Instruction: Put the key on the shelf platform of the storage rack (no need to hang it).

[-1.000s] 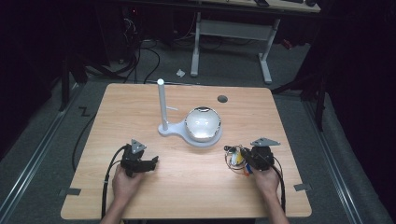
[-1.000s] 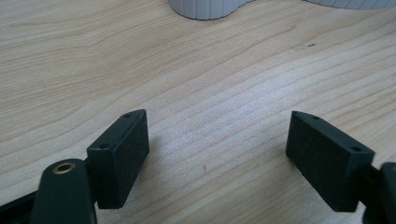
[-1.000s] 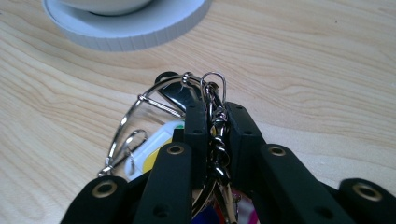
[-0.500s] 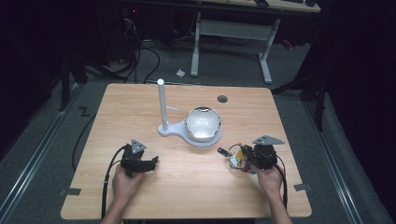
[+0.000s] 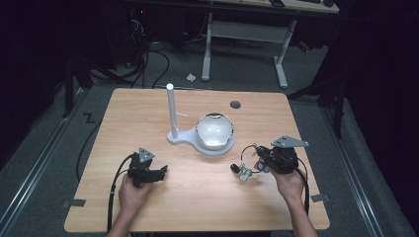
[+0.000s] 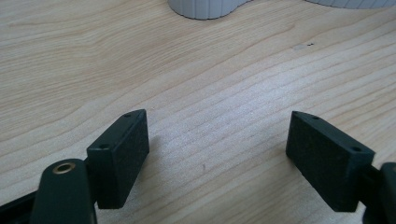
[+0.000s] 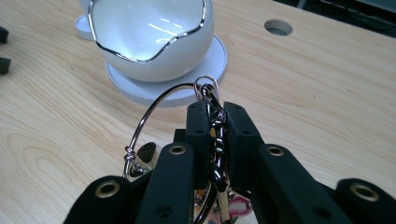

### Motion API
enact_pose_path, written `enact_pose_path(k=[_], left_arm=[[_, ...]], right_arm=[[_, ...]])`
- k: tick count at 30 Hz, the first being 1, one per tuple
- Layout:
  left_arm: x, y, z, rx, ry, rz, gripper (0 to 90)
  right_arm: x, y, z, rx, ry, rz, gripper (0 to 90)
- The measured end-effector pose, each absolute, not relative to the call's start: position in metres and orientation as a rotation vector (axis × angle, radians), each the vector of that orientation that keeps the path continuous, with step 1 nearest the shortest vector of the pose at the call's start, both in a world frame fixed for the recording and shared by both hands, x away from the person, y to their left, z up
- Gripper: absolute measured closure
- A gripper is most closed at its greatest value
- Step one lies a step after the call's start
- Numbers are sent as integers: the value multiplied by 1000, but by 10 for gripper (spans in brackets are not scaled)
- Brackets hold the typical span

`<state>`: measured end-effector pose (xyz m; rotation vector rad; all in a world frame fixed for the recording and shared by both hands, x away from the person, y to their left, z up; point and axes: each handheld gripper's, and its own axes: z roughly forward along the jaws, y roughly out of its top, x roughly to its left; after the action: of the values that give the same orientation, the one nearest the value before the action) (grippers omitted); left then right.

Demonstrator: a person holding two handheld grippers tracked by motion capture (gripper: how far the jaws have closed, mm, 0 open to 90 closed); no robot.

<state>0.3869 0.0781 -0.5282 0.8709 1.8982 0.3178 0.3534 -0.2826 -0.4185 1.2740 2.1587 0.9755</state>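
- A bunch of small trinkets on a thin silver wire ring (image 7: 154, 112) is sitting at the right front of the desk, just in front of the white stand, with a dark twisted metal strand (image 7: 215, 140) of it pinched in the right gripper.
- In the high view the bunch (image 5: 244, 168) is hanging out to the left of that gripper, at or just above the wood; which one cannot be told.
- The right gripper (image 5: 267, 162) is being held in the person's right hand (image 5: 289, 182), its jaws clenched on the twisted strand.
- A glossy white egg-shaped bowl with a wavy silver rim (image 5: 214, 131) is standing on a flat white round base (image 7: 212, 60), just beyond the trinkets.
- A white upright post (image 5: 171, 111) is rising from the left lobe of the same base.
- The left gripper (image 5: 160, 172) is resting in the left hand (image 5: 129, 192) at the left front, well apart from the bunch, with jaws spread wide over bare wood.
- The light wooden desk (image 5: 148, 108) is carrying a round cable hole (image 5: 235, 104) near its far edge.
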Motion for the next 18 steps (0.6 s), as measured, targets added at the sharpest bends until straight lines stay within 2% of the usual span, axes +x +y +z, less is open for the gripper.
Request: enact_pose_path(k=[18], left_arm=[[387,78,-528,869,1900,319,215]], right_arm=[[360,-271,-369,1172,2158,1035,819]])
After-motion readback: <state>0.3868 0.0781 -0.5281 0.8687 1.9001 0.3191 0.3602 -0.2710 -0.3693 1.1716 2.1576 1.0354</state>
